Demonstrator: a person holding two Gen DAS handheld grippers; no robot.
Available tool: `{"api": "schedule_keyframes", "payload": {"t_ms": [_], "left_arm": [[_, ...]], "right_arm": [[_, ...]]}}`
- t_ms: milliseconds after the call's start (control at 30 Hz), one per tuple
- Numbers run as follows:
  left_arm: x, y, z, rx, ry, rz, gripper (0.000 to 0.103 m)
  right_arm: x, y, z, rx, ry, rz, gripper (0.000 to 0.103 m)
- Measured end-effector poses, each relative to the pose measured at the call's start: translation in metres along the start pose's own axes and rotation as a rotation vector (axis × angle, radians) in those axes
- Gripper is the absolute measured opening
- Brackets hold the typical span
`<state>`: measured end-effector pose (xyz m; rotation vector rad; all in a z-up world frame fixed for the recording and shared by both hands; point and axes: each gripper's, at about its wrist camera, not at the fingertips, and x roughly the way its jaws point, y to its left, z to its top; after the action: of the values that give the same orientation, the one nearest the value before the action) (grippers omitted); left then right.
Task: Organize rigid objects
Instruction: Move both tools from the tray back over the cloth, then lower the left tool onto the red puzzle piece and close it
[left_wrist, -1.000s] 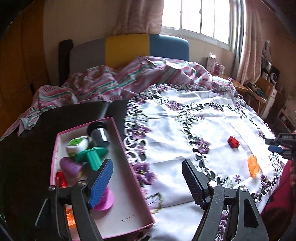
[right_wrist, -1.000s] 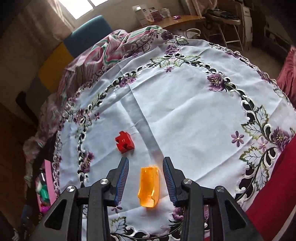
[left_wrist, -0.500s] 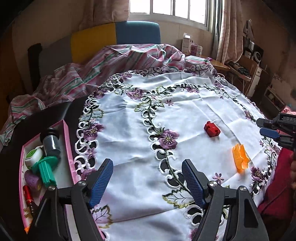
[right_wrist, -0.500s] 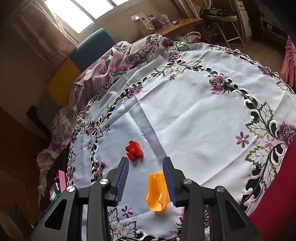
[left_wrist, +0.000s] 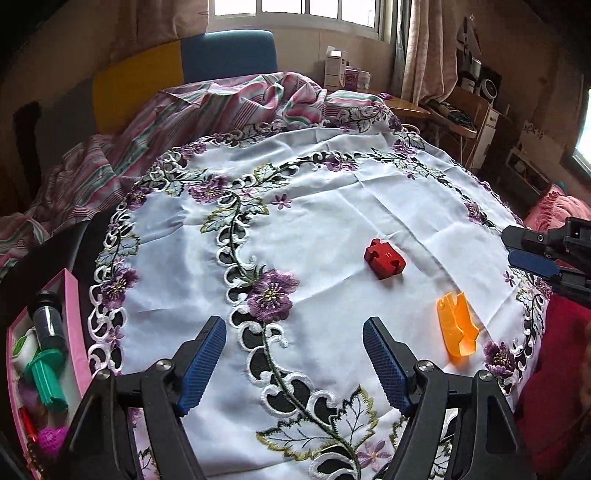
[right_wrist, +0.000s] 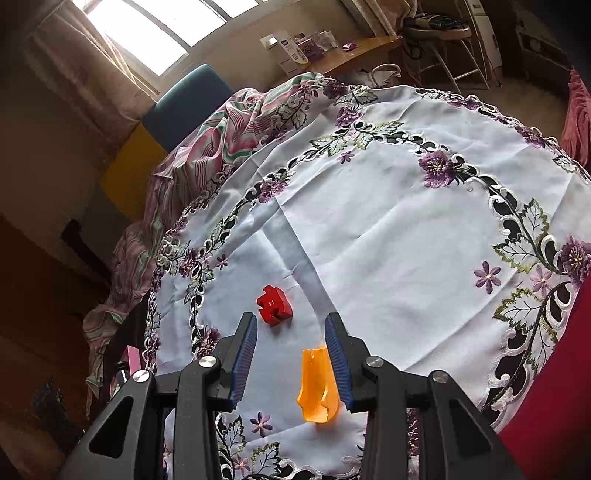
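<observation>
Change, my left tongs (left_wrist: 293, 363): a second ago they hung over the pink rectangular tray (left_wrist: 75, 325); now they have swung right, and the tray sits at the far left edge of that view.
Change, my right tongs (right_wrist: 290, 354): a second ago the translucent orange plastic piece (right_wrist: 317, 384) lay centred between their fingers; now it shows close against the right finger, whether touching I cannot tell.
Left tongs, state: spread wide, nothing between the blue ribbed pads (left_wrist: 201, 365), poised above the white embroidered tablecloth (left_wrist: 325, 221).
Right tongs, state: parted, gripping nothing; seen from the left view they reach in from the right edge (left_wrist: 532, 258), above the cloth.
Orange piece, place: on the cloth near the right near edge (left_wrist: 456, 330), lying flat.
Red notched block marked 11 (left_wrist: 384, 256): on the cloth, just beyond and left of the orange piece, apart from it; in the right view it lies just past the left fingertip (right_wrist: 274, 305).
Tray contents: dark cylindrical bottle (left_wrist: 46, 319), green plastic peg (left_wrist: 46, 380), small white and green item (left_wrist: 22, 347), other small pieces too cramped to name.
Edges: cloth border of purple flowers and cutwork runs close to the orange piece; striped pink bedding (left_wrist: 207, 107) heaped at the far side.
Open room: broad bare cloth across the middle and far half, between block and bedding.
</observation>
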<state>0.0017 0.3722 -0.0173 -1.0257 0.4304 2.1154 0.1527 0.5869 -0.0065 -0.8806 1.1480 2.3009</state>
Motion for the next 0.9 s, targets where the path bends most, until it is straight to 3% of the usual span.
{"api": "schedule_keyframes", "payload": {"t_ms": [400, 667, 900], "left_arm": [[0.052, -0.039, 0.035, 0.0, 0.069, -0.133, 0.077], [0.093, -0.064, 0.055, -0.013, 0.13, -0.157, 0.076], [0.126, -0.073, 0.062, -0.036, 0.176, -0.127, 0.072]], "right_arm": [[-0.004, -0.016, 0.003, 0.082, -0.025, 0.041, 0.038], [-0.003, -0.018, 0.003, 0.089, -0.021, 0.062, 0.038], [0.0, -0.015, 0.003, 0.068, -0.002, 0.073, 0.038]]}}
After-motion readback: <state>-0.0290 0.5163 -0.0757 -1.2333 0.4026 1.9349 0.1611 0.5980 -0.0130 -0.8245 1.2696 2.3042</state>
